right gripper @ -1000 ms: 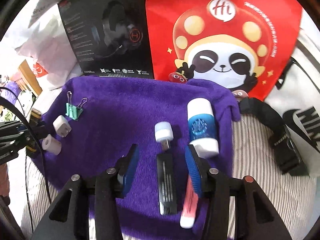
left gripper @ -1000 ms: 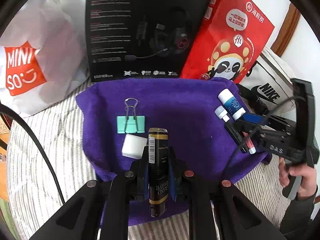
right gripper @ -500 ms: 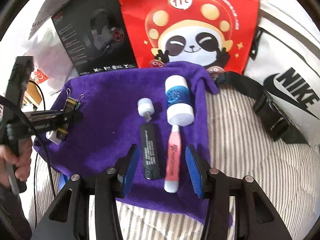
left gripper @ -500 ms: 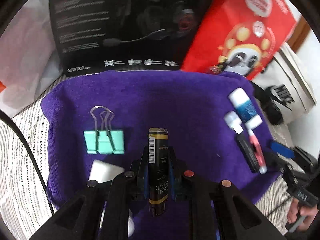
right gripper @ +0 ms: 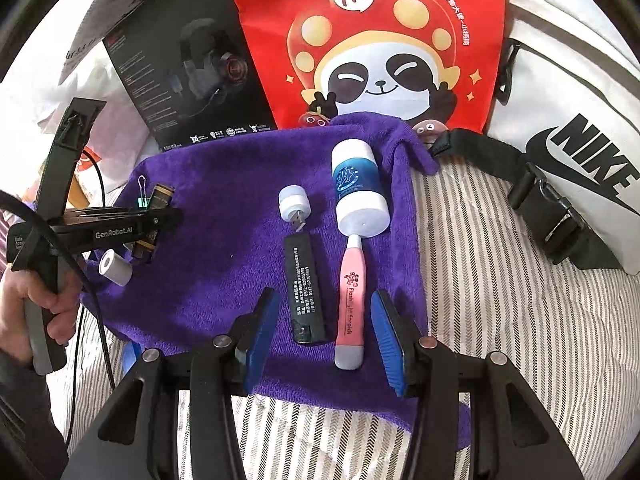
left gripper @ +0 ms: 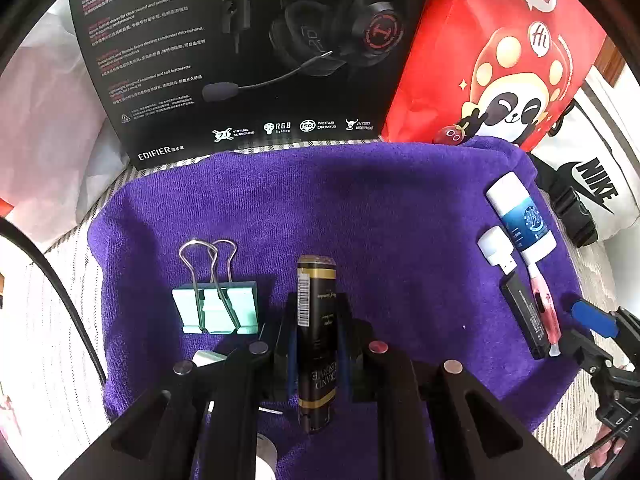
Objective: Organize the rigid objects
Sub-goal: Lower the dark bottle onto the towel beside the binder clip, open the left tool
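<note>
Rigid objects lay spread over a purple towel (right gripper: 224,280) on a striped bed cover (right gripper: 500,300). Clamped between the pads of the left hand-held gripper (left gripper: 316,320) was a black-and-gold box (left gripper: 316,344) with a barcode, pointing toward 12 o'clock above the towel. At 9 o'clock of it, just beside, a mint binder clip (left gripper: 216,308) lay flat with its wire handles toward 12 o'clock; a white block (left gripper: 206,358) showed partly under the gripper's frame at 8 o'clock.

Toward 3 o'clock, well apart, sat a second group. The right hand-held gripper (right gripper: 322,330) stood open, empty, its blue pads (right gripper: 262,330) flanking the near ends of a black stick (right gripper: 305,292) and a pink pen-shaped flashlight (right gripper: 352,292) without touching either. At 12 o'clock of the stick lay a small white USB plug light (right gripper: 294,206); at 12 o'clock of the flashlight, touching it, a white-and-blue bottle (right gripper: 356,184). A white roll (right gripper: 114,266) lay at the towel's 9 o'clock edge.

Behind the towel leaned a black headset box (left gripper: 248,60), a red panda bag (right gripper: 372,40) and a white Nike bag (right gripper: 580,128).
</note>
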Tool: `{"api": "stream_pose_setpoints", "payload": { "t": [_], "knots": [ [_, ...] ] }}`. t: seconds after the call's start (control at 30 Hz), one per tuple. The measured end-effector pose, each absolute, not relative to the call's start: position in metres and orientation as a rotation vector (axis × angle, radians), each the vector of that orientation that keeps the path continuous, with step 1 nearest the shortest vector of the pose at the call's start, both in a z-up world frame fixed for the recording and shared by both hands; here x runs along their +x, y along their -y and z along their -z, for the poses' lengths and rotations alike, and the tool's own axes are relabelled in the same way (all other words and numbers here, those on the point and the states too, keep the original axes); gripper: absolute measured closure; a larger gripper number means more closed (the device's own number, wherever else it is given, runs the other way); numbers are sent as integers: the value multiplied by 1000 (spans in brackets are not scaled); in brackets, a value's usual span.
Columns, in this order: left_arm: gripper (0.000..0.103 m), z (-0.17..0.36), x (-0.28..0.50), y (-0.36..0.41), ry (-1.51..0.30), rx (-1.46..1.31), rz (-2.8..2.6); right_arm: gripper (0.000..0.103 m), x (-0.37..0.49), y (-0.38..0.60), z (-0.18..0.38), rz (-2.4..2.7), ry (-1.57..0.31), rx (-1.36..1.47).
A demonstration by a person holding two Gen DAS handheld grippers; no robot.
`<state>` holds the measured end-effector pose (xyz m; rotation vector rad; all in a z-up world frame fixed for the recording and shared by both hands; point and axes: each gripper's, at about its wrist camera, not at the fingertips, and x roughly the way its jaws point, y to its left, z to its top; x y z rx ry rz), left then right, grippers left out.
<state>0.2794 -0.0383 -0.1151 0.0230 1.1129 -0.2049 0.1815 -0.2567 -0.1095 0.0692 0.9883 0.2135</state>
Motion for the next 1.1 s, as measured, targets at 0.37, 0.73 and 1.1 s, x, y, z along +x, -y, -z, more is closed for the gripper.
{"api": "stream_pose_setpoints", "payload": {
  "t": [0.37, 0.73, 1.1],
  "knots": [
    [86, 115, 265, 47, -1101, 44, 201, 55, 178, 264, 107, -200, -983, 82],
    [74, 115, 246, 40, -1122, 40, 207, 55, 170, 261, 104, -206, -981, 69],
    [60, 96, 210, 41, -1086, 47, 221, 55, 138, 267, 90, -189, -957, 71]
  ]
}}
